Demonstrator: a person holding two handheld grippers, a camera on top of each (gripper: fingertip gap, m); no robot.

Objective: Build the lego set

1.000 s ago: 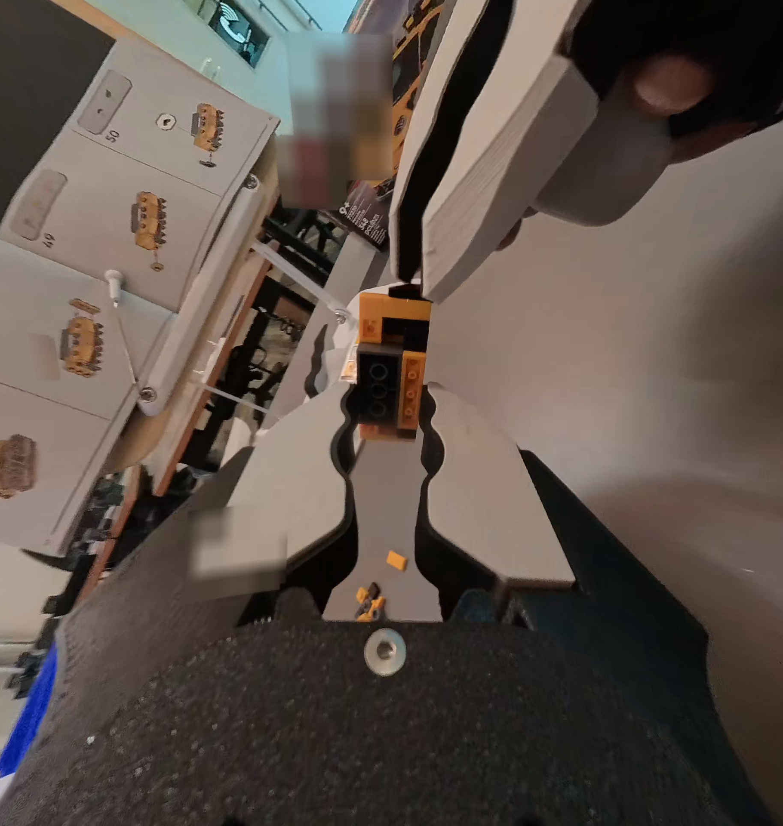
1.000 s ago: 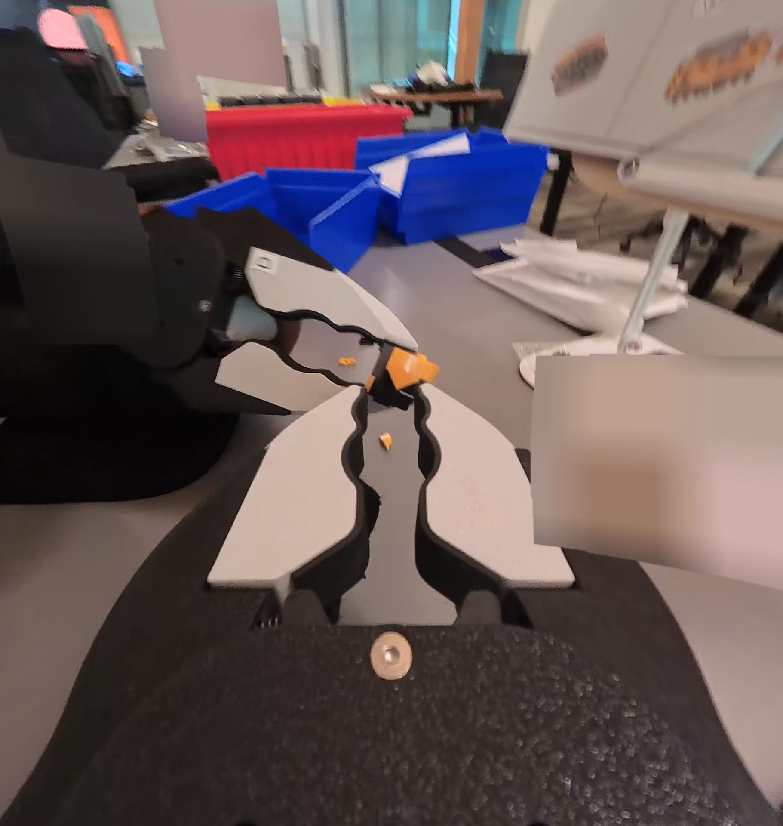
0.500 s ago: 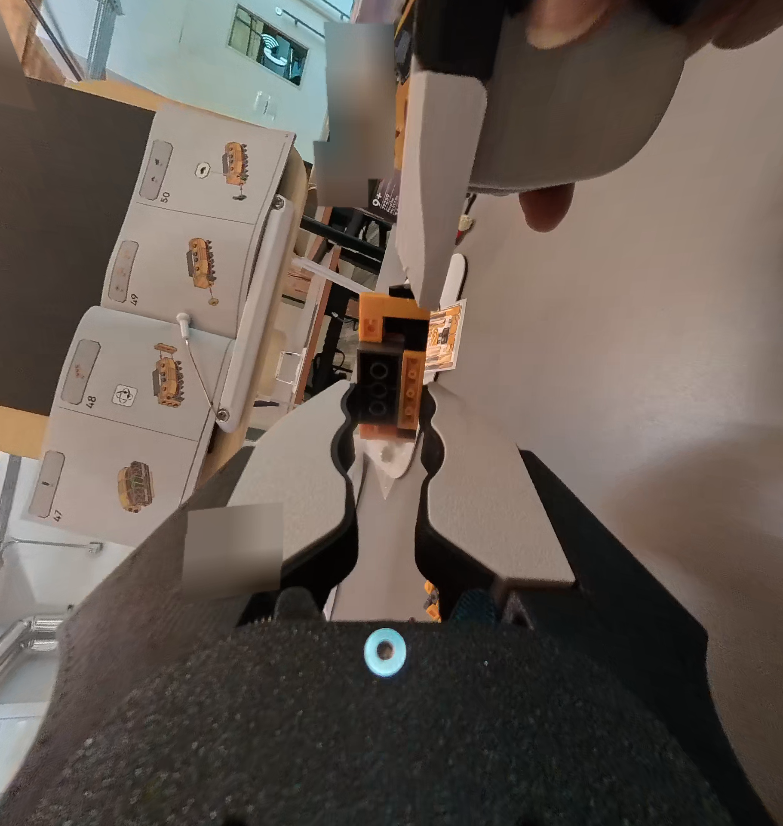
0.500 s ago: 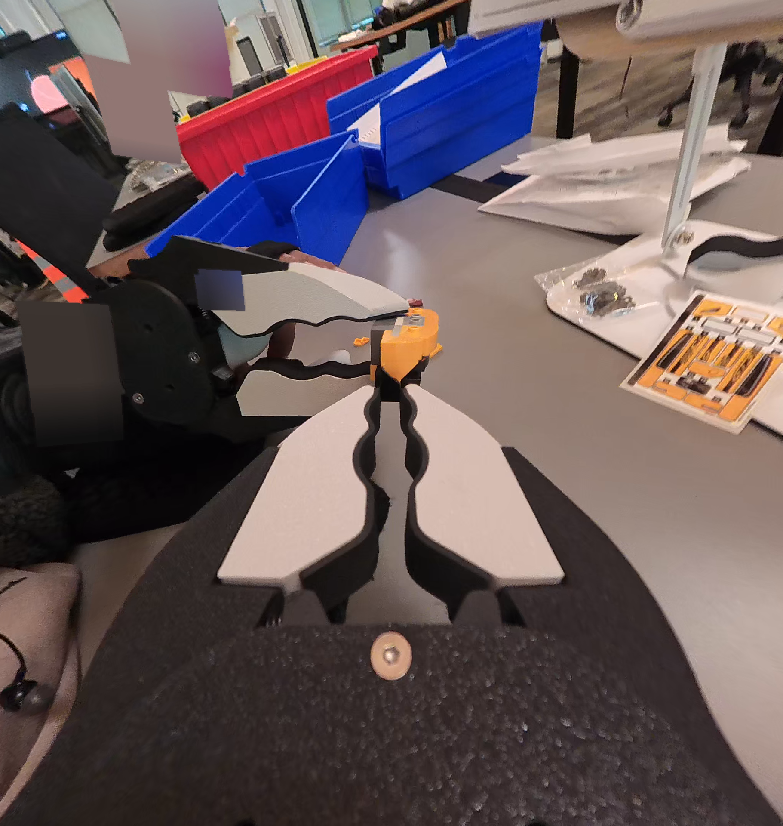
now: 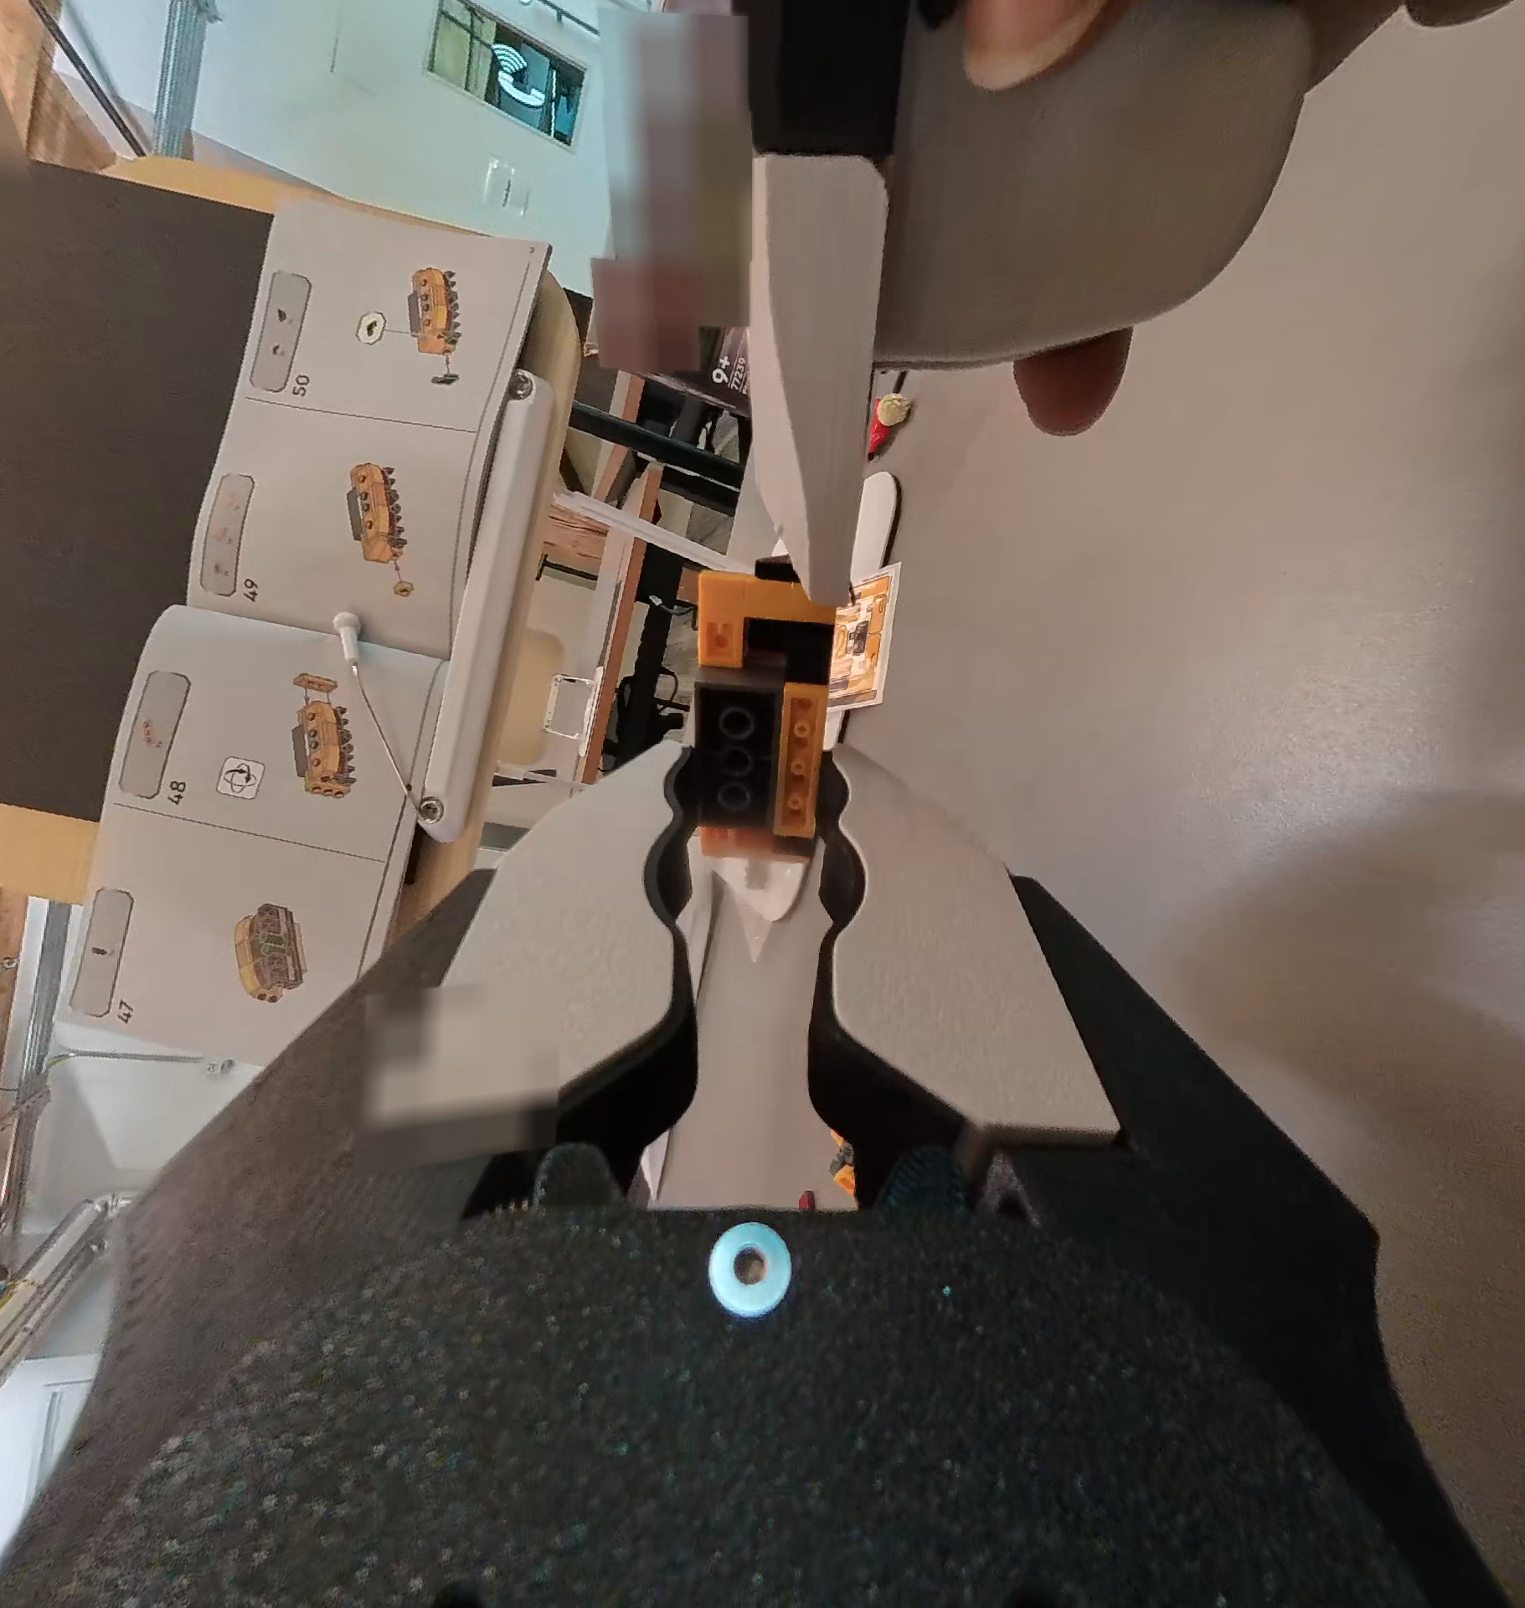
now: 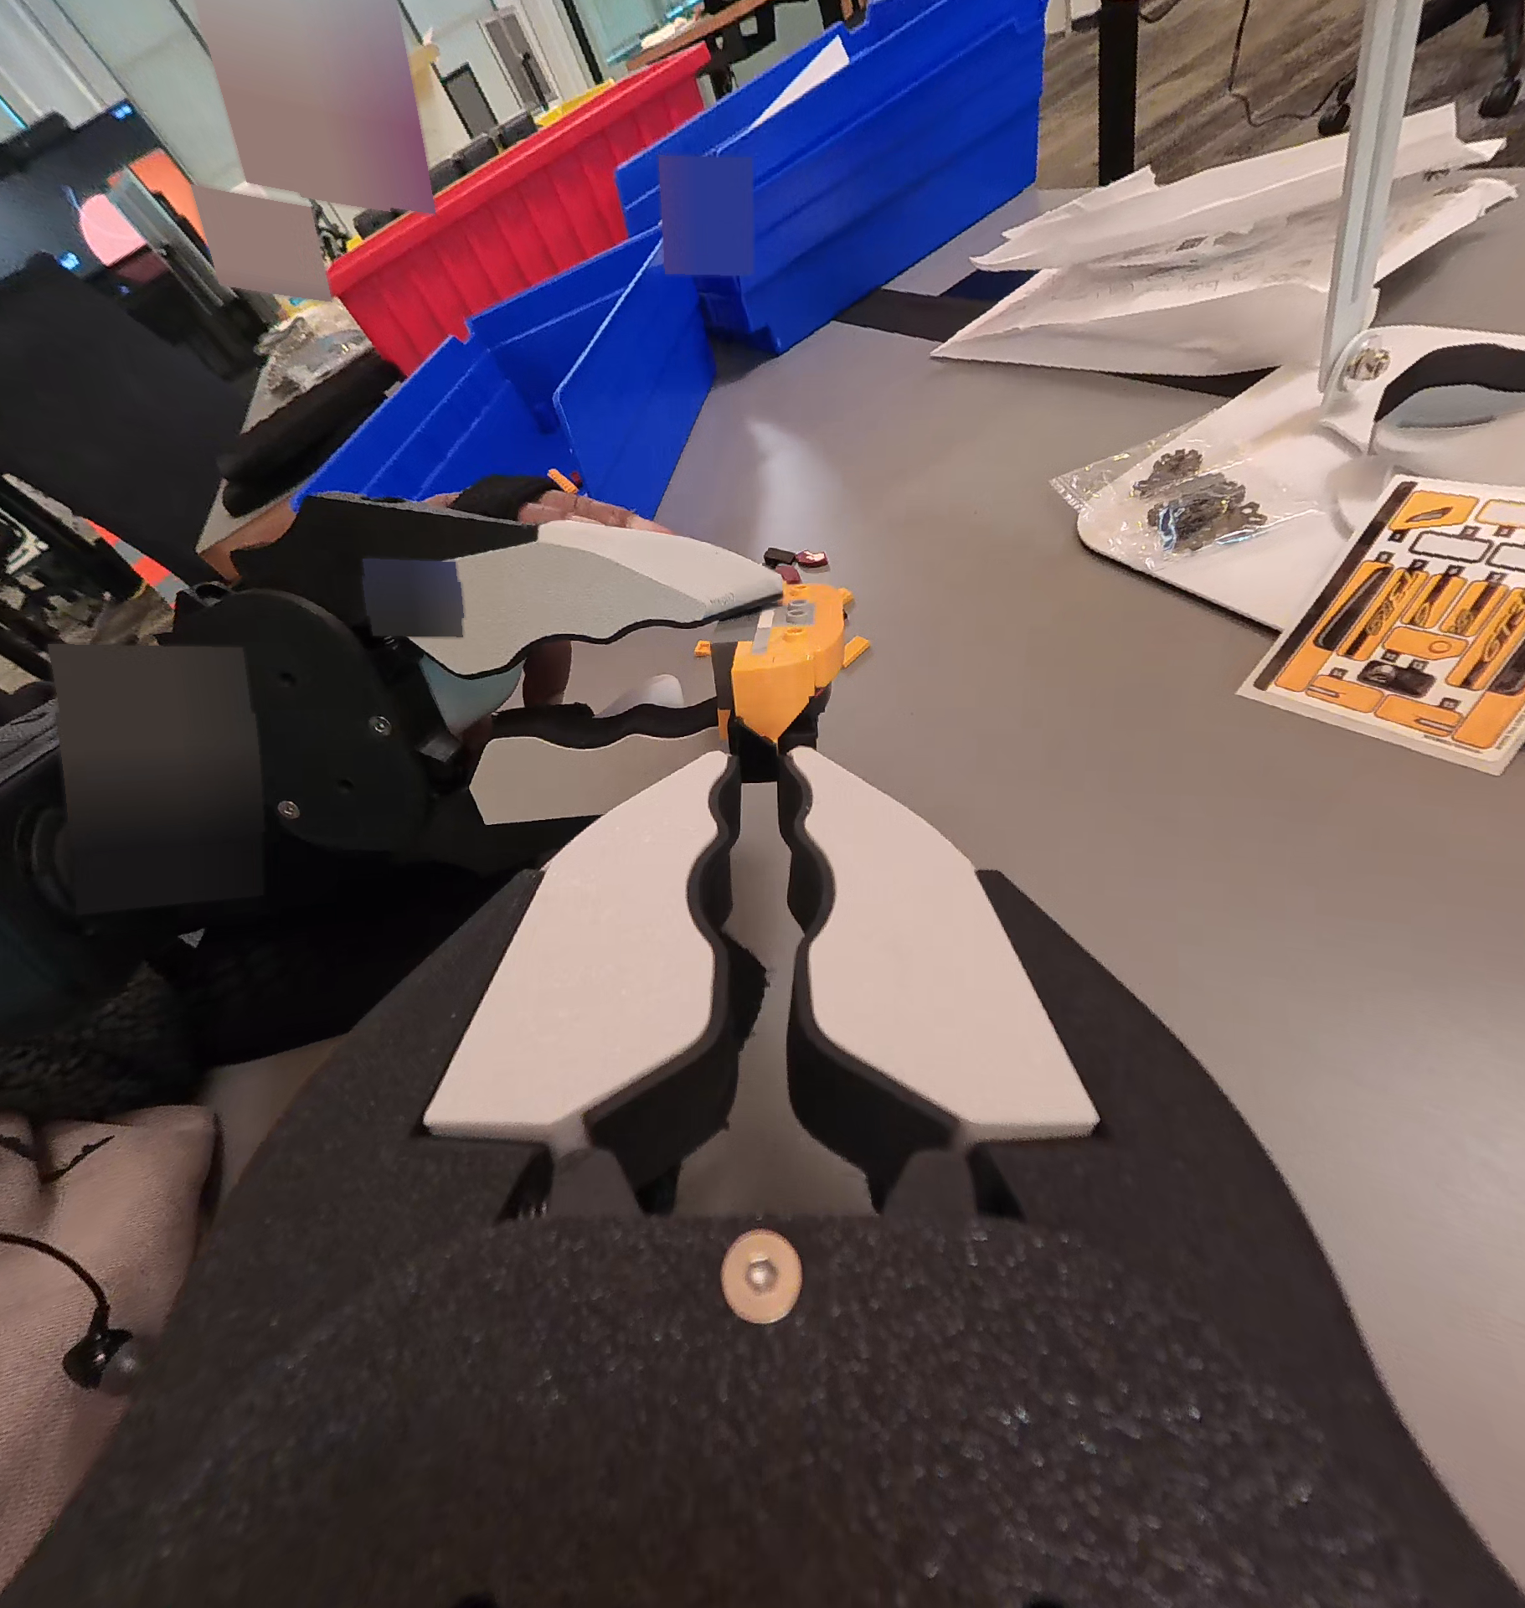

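Two hand-held grippers met over a grey tabletop w/ a small orange-and-black lego sub-assembly between them, held in the air, clear of the surface. The left hand-held gripper was clamped on the block's black-and-orange lower end; the right hand-held gripper had its tips nearly together on a black piece at the assembly's underside, apparently pinching it.

Judged from the pictures, the model was light, rigid plastic, smooth-sided and apt to slip or twist in the pads. Its press-fit joints could pop apart if squeezed across a seam. Best hold, prob.: flat opposing faces of the black core, not the thin orange trim.

Nearby: an orange sticker sheet, a clear bag of dark parts, blue bins and a red bin. An instruction booklet stood on a stand.
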